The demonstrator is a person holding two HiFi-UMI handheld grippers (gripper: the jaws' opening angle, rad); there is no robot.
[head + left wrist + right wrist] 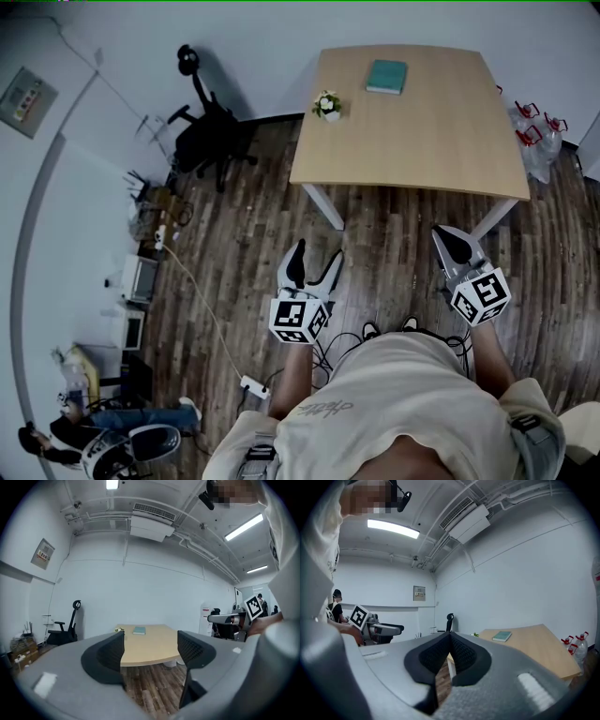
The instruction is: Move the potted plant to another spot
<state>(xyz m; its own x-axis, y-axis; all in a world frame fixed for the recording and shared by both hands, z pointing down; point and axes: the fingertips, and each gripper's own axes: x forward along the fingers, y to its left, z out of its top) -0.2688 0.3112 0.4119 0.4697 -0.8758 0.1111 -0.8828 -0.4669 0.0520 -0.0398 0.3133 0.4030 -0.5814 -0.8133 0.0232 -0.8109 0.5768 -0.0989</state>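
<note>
The small potted plant with pale flowers stands near the left edge of the light wooden table, far ahead of both grippers. It shows small in the left gripper view and the right gripper view. A teal book lies further back on the table. My left gripper is held over the floor short of the table, open with nothing between its fingers. My right gripper is level beside it, shut and empty.
A black office chair stands left of the table. Water bottles sit by the table's right end. Boxes and devices line the left wall, with a cable and power strip on the wood floor. A person is at lower left.
</note>
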